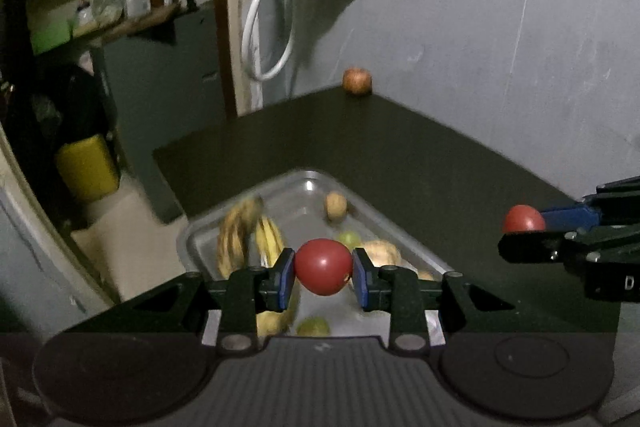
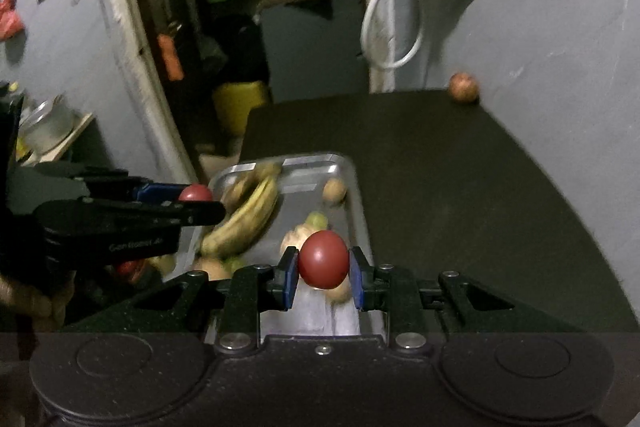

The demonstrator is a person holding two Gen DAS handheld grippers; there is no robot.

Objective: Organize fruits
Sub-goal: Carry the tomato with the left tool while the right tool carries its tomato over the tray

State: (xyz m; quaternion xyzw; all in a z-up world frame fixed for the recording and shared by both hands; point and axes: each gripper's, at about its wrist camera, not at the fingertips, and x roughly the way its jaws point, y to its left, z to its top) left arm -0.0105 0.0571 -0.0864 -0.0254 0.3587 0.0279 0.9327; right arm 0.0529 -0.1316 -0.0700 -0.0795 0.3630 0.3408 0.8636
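Two grippers each clamp a round red fruit between blue pads. The left gripper (image 1: 323, 267) is closed on one red fruit (image 1: 323, 266) and hangs above a metal tray (image 1: 308, 183). The right gripper (image 2: 323, 267) is closed on another red fruit (image 2: 323, 259) above the same tray's right side. In the tray lie a bunch of bananas (image 1: 248, 239), a small tan round fruit (image 1: 335, 206), a green fruit (image 1: 350, 238) and a pale lumpy one (image 1: 382, 253), all blurred. The tray sits on a dark table (image 1: 420, 155) at its left edge. A reddish apple (image 1: 357, 81) stands apart in the far corner, against the grey wall (image 1: 500, 27).
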